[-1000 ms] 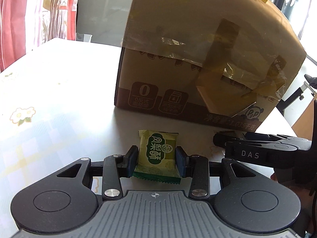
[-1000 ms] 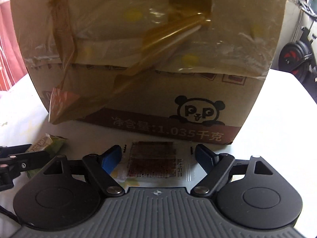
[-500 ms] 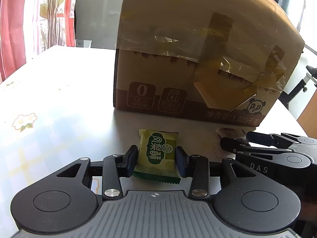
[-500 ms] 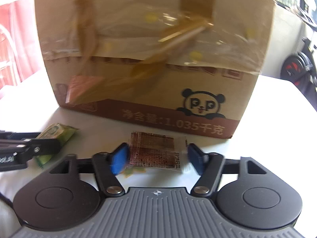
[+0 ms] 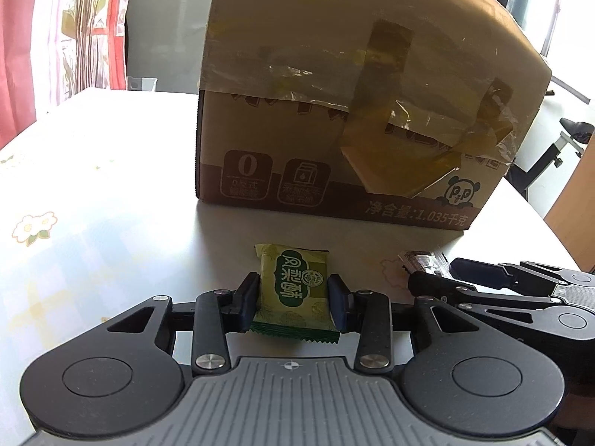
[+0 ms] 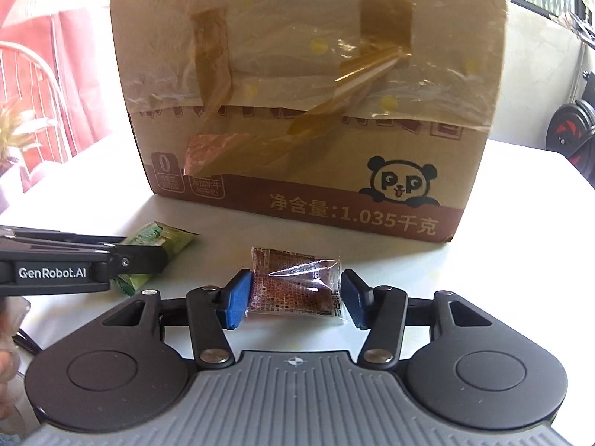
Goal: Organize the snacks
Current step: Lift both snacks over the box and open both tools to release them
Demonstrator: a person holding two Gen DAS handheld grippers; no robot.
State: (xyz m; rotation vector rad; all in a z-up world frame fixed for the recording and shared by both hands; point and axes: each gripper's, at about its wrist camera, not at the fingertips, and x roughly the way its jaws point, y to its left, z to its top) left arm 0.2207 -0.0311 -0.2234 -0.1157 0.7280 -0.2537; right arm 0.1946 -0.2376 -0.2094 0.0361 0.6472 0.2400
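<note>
My left gripper (image 5: pixel 293 303) is shut on a green snack packet (image 5: pixel 293 290) and holds it just above the white table. My right gripper (image 6: pixel 293 299) is shut on a brown snack in a clear wrapper (image 6: pixel 295 286). The green packet also shows in the right wrist view (image 6: pixel 163 239), pinched by the left gripper's fingers (image 6: pixel 130 256). The brown snack's end (image 5: pixel 420 262) shows in the left wrist view, ahead of the right gripper's fingers (image 5: pixel 438 282). A large taped cardboard box (image 5: pixel 353 111) stands upright behind both snacks; it also fills the right wrist view (image 6: pixel 308 104).
The white table (image 5: pixel 93 171) has a faint flower print (image 5: pixel 33 225) at the left. Red curtains (image 5: pixel 22 37) hang at the far left. Exercise equipment (image 6: pixel 572 137) stands beyond the table's right edge.
Both grippers have pulled back and risen from the box, so it looks smaller and further away. The right gripper's fingers have closed in from wide apart onto the brown snack.
</note>
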